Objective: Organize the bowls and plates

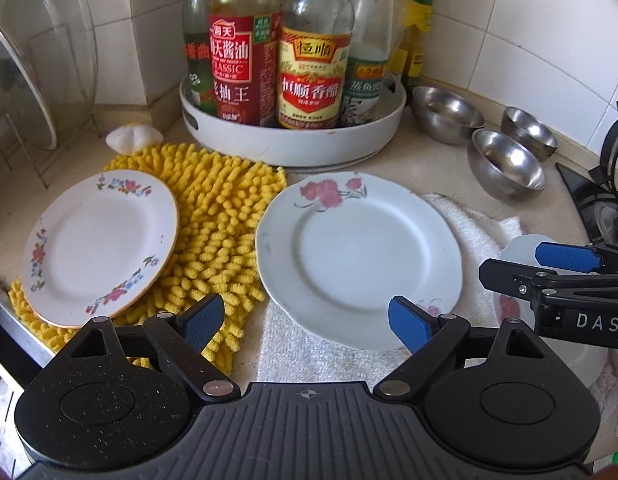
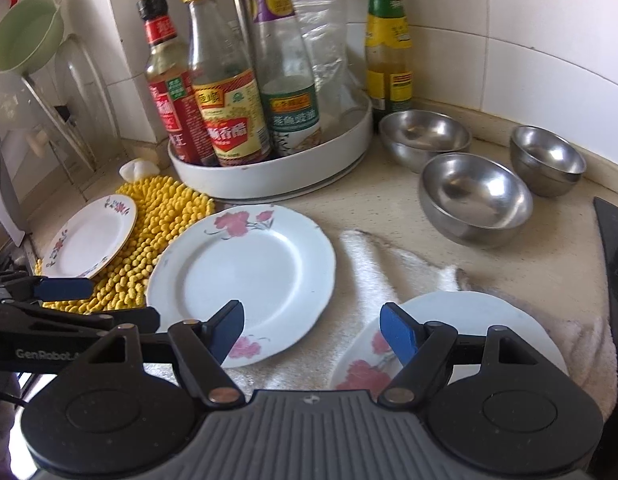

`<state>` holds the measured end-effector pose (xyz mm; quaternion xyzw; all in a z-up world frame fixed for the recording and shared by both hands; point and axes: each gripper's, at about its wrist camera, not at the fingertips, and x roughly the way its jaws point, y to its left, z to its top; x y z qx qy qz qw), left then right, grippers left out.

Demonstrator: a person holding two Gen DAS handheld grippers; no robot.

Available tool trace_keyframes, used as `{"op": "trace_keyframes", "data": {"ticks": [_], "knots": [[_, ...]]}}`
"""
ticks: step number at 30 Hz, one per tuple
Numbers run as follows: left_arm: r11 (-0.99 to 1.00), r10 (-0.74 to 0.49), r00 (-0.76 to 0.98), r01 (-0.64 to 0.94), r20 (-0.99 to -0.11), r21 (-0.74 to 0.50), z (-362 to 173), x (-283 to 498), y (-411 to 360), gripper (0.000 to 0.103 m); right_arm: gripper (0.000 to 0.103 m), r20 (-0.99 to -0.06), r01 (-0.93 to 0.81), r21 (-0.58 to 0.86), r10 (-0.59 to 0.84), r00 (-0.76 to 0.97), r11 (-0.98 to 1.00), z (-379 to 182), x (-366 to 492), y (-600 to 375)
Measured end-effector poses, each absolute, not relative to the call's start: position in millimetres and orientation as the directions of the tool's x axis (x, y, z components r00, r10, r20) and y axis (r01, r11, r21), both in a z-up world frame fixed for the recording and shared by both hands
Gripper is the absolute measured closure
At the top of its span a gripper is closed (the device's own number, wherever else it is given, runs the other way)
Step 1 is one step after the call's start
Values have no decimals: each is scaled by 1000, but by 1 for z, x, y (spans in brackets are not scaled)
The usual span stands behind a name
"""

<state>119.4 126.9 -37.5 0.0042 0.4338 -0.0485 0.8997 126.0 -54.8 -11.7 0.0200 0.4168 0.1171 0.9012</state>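
Observation:
Three plates lie on the counter. A small floral plate (image 1: pixel 97 246) (image 2: pixel 91 236) rests on a yellow mat at the left. A white plate with pink flowers (image 1: pixel 359 258) (image 2: pixel 245 276) lies in the middle, partly on a white towel. A third pink-flowered plate (image 2: pixel 469 320) (image 1: pixel 521 248) lies on the towel at the right. Three steel bowls (image 2: pixel 475 198) (image 2: pixel 425 138) (image 2: pixel 547 160) (image 1: pixel 507 162) stand behind it. My left gripper (image 1: pixel 307 322) is open and empty, above the middle plate's near edge. My right gripper (image 2: pixel 313 330) is open and empty, between the middle and right plates.
A white round tray (image 1: pixel 293 140) (image 2: pixel 269 176) of sauce bottles stands at the back. A yellow chenille mat (image 1: pixel 221 208) and a white towel (image 2: pixel 389 268) cover the counter. A lid rack (image 1: pixel 33 92) stands at the left, a gas stove (image 1: pixel 605 200) at the right.

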Motion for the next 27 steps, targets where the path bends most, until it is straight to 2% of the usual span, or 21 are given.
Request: {"op": "trace_keyframes", "data": {"ticks": [14, 27], "knots": [[996, 86, 590, -62, -803, 62, -44, 125, 102, 7, 9, -768, -305, 119, 282, 575, 945, -12, 159, -73], [999, 54, 565, -34, -823, 42, -60, 151, 110, 6, 9, -808, -264, 130, 257, 531, 956, -32, 192, -60]]}}
